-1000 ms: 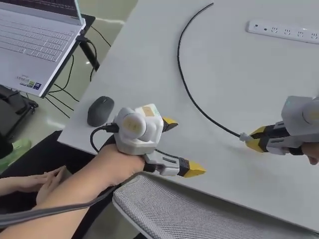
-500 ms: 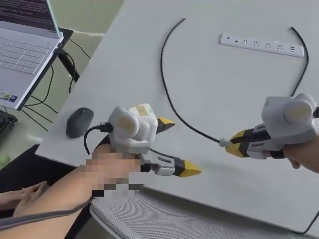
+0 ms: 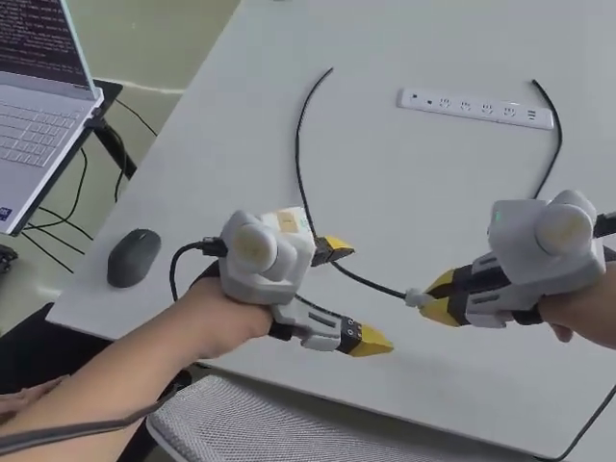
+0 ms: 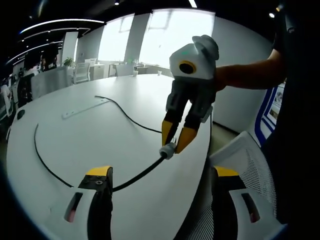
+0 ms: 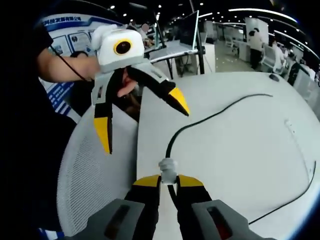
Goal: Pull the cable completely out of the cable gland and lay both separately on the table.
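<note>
jaws: left gripper point(image 3: 358, 295) wide | right gripper point(image 3: 435, 297) pinching cable gland point(image 3: 414, 297) | white table point(image 3: 414, 173), office point(image 5: 235, 35)

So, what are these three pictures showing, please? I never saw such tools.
There is no robot: a person holds a tool with two fingers, a gripper, in each hand. The big picture comes from a camera on the person's head; the two round ones come from cameras on the grippers. The right gripper is shut on a small white cable gland at the end of a black cable. The left gripper is open and holds nothing. A power strip and a mouse also lie on the white table.
</note>
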The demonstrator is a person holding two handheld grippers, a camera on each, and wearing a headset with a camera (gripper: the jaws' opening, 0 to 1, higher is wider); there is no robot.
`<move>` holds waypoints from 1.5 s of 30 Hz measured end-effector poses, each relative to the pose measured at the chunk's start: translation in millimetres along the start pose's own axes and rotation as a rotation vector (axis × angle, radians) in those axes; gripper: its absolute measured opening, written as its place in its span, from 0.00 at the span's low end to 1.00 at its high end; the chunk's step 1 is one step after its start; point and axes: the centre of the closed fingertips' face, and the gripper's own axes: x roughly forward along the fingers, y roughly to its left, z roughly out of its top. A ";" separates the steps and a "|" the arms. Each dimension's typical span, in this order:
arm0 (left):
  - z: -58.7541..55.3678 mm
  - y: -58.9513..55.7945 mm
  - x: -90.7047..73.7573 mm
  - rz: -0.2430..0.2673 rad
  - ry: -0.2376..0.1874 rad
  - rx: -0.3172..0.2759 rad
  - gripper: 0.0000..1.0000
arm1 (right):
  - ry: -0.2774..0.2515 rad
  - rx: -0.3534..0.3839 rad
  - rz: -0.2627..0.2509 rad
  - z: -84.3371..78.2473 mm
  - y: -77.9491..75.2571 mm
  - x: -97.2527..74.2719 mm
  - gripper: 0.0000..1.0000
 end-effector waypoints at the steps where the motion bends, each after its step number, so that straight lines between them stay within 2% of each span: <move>1: -0.6 -2.1 2.0 -0.010 0.007 0.011 0.81 | 0.003 -0.010 0.004 -0.3 1.6 0.0 0.06; 3: -0.9 -5.8 6.7 -0.019 0.013 0.035 0.80 | 0.019 -0.038 0.012 -3.4 5.9 0.7 0.06; 6: -2.0 -8.4 12.2 -0.038 0.010 0.025 0.77 | 0.022 -0.062 0.022 -4.1 9.8 0.1 0.06; 9: -3.6 -12.9 16.8 -0.055 0.026 0.032 0.75 | 0.021 -0.098 0.029 -4.6 13.4 -1.6 0.06; 13: 0.4 -18.6 20.1 -0.077 0.014 0.036 0.71 | 0.000 -0.108 0.037 -0.7 18.3 -6.6 0.06; 17: 7.9 -21.5 22.5 -0.090 -0.024 0.007 0.70 | -0.012 -0.132 0.035 2.4 24.4 -8.9 0.06; 23: 6.9 -23.4 23.5 -0.113 -0.026 -0.027 0.58 | -0.023 -0.159 0.012 3.6 24.7 -11.0 0.06; 26: 6.0 -25.9 24.1 -0.123 -0.017 -0.028 0.54 | -0.030 -0.160 0.014 4.7 26.0 -11.0 0.06; 28: 9.0 -28.1 24.0 -0.133 -0.033 -0.043 0.53 | -0.030 -0.173 0.017 4.6 28.1 -10.5 0.06; 35: 7.4 -33.5 23.8 -0.166 -0.029 -0.075 0.38 | -0.049 -0.178 0.018 7.2 29.3 -11.1 0.06; 39: 10.3 -37.6 23.1 -0.185 -0.039 -0.084 0.30 | -0.048 -0.191 0.018 5.8 30.7 -11.9 0.06; 45: 12.8 -40.5 21.5 -0.199 -0.049 -0.098 0.24 | -0.055 -0.219 0.022 6.7 35.1 -13.4 0.06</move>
